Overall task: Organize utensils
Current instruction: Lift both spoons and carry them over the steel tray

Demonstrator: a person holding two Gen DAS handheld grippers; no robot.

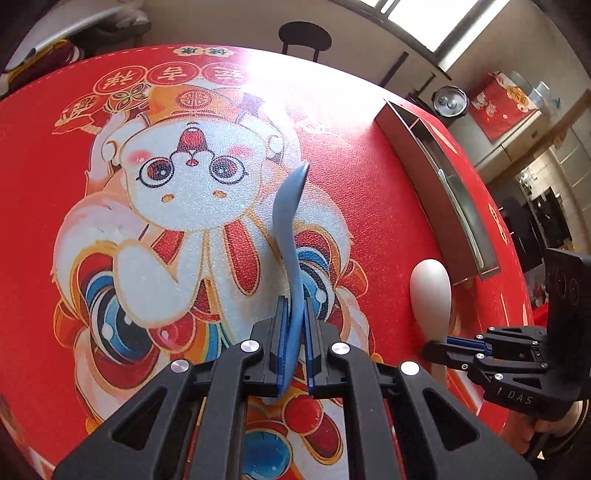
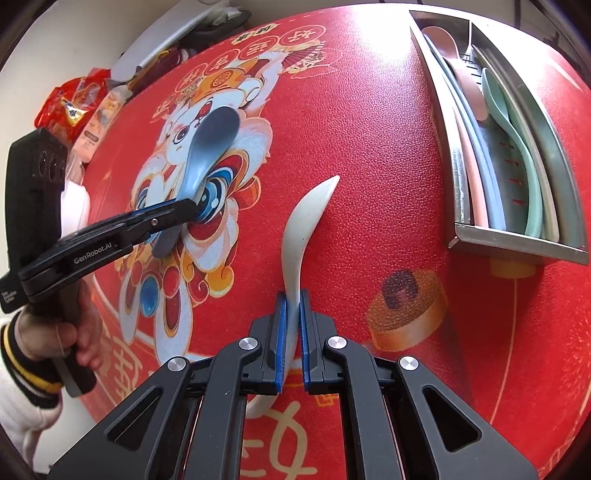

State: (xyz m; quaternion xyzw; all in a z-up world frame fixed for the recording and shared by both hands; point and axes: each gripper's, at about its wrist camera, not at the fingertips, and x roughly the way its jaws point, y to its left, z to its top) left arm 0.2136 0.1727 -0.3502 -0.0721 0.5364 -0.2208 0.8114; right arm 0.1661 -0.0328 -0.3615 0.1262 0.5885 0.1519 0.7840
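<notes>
Utensils split three ways: blue spoon [image 1: 291, 236] clamped by its handle in the left tool [image 1: 295, 343], bowl pointing away and raised off the desk; white spoon [image 2: 301, 236] pinched the same way in the right tool [image 2: 292, 332], handle between the blue pads. More spoons, pink [image 2: 448, 48] and pale green [image 2: 517, 147] among them, lying lengthwise in a steel tray [image 2: 517, 240] at the desk's right edge, well apart from both tools. "GenRobot.AI" printed on the left tool's finger; "DAS" legible on the right tool's body. Beneath, a red textured desk [image 2: 369, 129] cover printed with a cartoon rabbit in festive dress, Chinese characters above it and a gold ingot. A hand [image 2: 55, 332] in a white sleeve with striped cuff gripping the left tool's handle. Beyond: red snack packets [image 2: 74, 107], a round black stool [image 1: 304, 35], a window.
</notes>
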